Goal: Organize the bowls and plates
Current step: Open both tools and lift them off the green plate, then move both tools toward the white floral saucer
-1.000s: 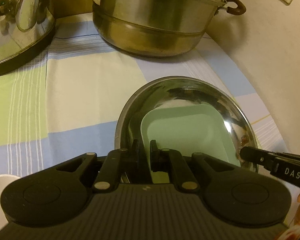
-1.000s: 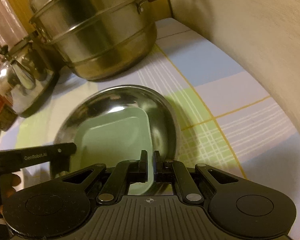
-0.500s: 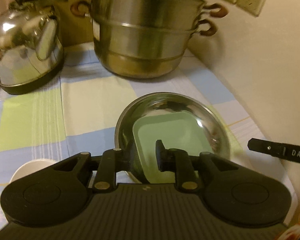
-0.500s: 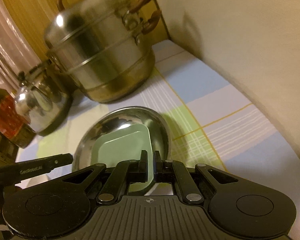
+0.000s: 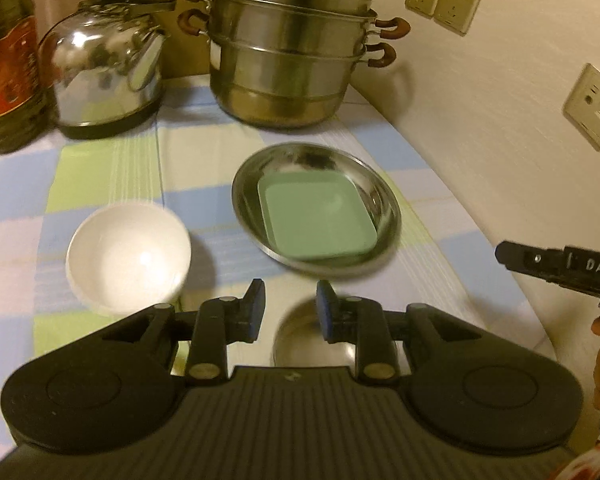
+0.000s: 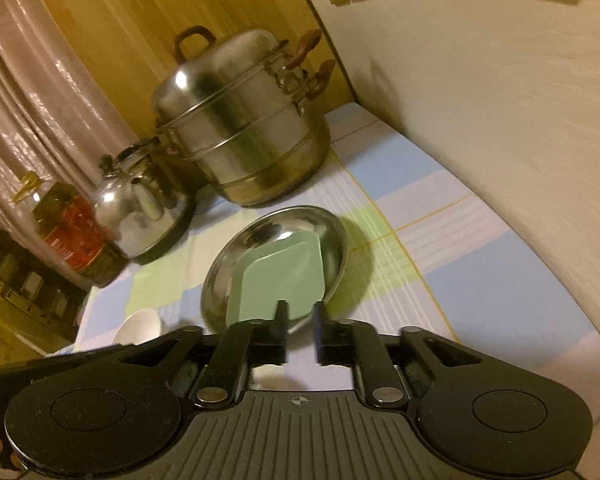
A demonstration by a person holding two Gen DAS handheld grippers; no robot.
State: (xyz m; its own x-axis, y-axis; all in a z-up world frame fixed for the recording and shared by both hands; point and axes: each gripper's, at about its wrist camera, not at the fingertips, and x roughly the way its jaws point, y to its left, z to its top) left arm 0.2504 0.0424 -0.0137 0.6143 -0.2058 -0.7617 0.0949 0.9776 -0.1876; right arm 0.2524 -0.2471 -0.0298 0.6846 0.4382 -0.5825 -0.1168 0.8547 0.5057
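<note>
A green square plate [image 5: 318, 218] [image 6: 282, 278] lies inside a shallow steel dish [image 5: 380, 196] [image 6: 334, 236] on the checked cloth. A white bowl [image 5: 128, 254] [image 6: 138, 326] stands to the left of the dish. A small steel bowl [image 5: 300, 340] sits close under my left gripper. My left gripper [image 5: 290, 300] hangs above and short of the dish, its jaws opening, nothing between them. My right gripper [image 6: 300, 318] is also back from the dish, jaws opening and empty. The right gripper's finger [image 5: 556, 266] shows at the right edge of the left wrist view.
A tall steel steamer pot [image 5: 296, 52] [image 6: 244, 128], a steel kettle [image 5: 104, 64] [image 6: 144, 204] and an oil bottle [image 5: 6, 56] [image 6: 74, 232] stand along the back. A white wall [image 5: 500, 128] with sockets [image 5: 442, 2] bounds the right side.
Both grippers let go of the green plate, which now rests in the steel dish, and pulled back and up. The white bowl and small steel bowl came into view.
</note>
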